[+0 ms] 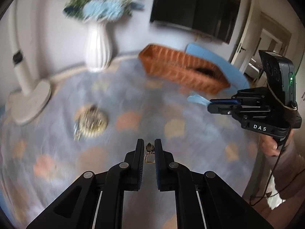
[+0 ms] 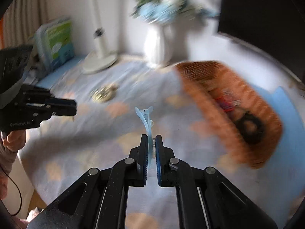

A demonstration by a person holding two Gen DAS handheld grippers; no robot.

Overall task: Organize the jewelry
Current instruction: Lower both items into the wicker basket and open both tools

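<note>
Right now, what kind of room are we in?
Probably a living room at home. A cloth-covered table holds a white vase of flowers and a wicker basket, with a dark TV on the wall behind.

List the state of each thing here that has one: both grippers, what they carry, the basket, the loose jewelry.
Left gripper: shut on small gold earring.
Right gripper: shut on blue hair clip, held off the table.
Wicker basket: upright, holds a black scrunchie.
Jewelry pile: lying on tablecloth, untouched.
</note>
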